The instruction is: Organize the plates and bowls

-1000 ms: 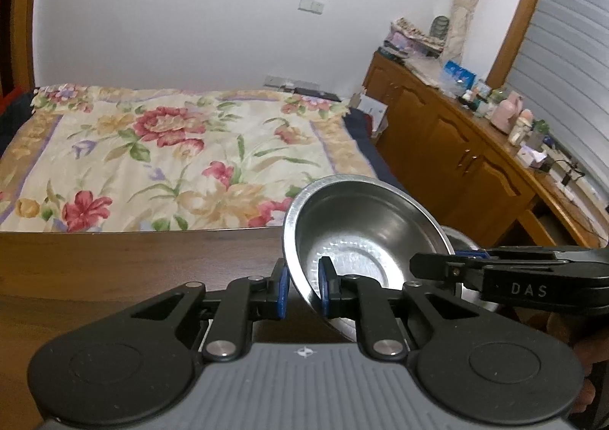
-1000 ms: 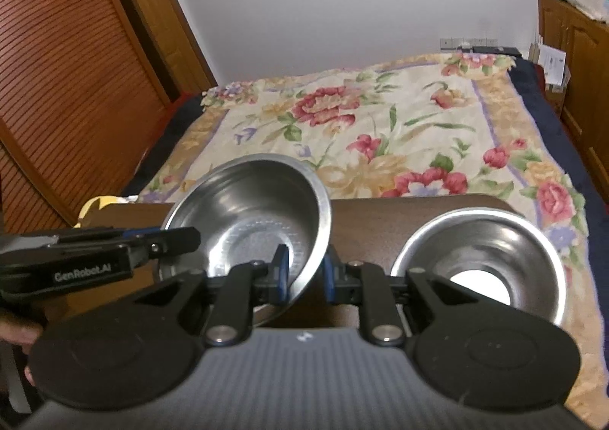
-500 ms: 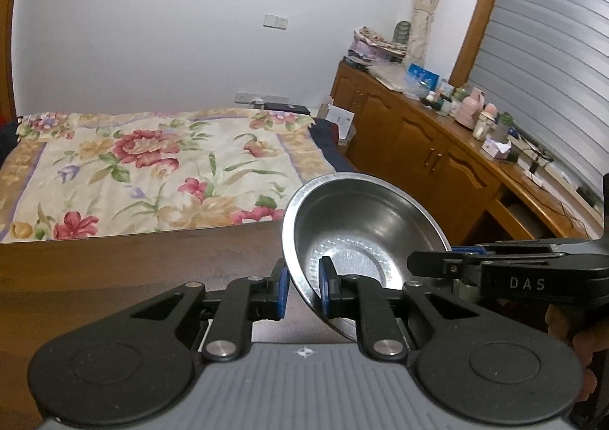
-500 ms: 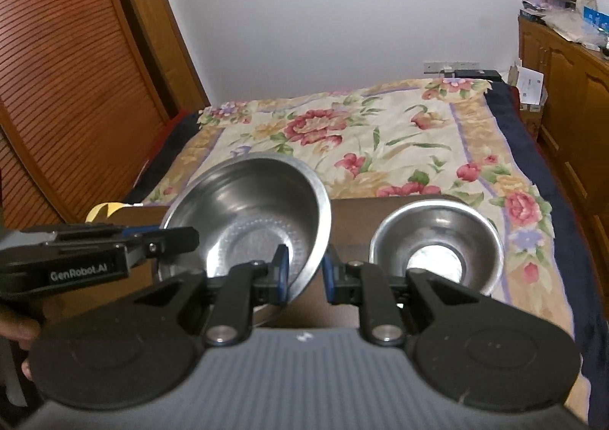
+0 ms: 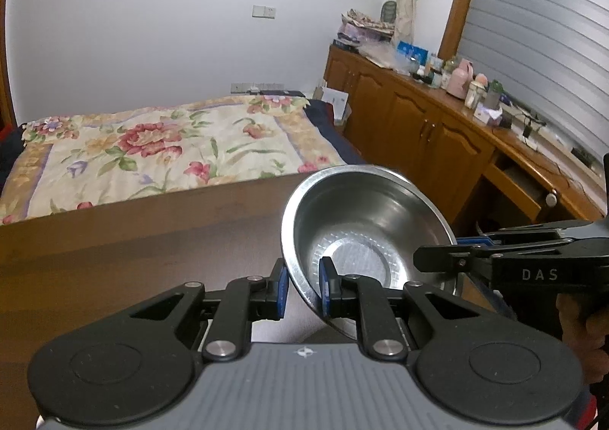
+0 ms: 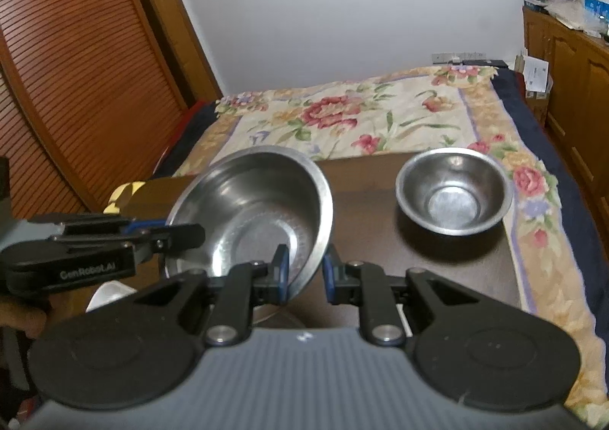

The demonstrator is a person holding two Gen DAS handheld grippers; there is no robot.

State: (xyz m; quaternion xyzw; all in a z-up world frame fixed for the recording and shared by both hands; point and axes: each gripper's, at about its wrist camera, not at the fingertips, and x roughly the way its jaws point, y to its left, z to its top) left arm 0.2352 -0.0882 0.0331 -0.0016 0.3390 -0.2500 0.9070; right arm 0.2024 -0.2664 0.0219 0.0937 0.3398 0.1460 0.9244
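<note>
Both claws pinch one bowl [image 5: 365, 235] by opposite rims: left claw [image 5: 302, 287] near side, right claw [image 6: 304, 274] likewise; second bowl [image 6: 453, 194] sits apart on table [image 6: 365, 239].

1. My left wrist cam sits right behind my left gripper [image 5: 302, 289], looks fwd along its fingers, close over the dark wooden table [image 5: 125, 270]; past the table it faces the flowered bed [image 5: 160, 148], w/ the wooden cabinets [image 5: 426, 125] to the right of the bed.
2. My right wrist cam sits behind my right gripper [image 6: 304, 270], same low, close look over the table [image 6: 365, 224] toward the bed [image 6: 361, 117]; slatted wooden door [image 6: 76, 68] left of the bed.
3. Both views share the big steel bowl [image 5: 361, 235] [image 6: 259, 209], very near the lens, plus table, bed and back wall.
4. Each cam catches the other gripper from the side.
5. Only the right cam sees the small steel bowl [image 6: 453, 194], on the table just in front of the bed.
</note>
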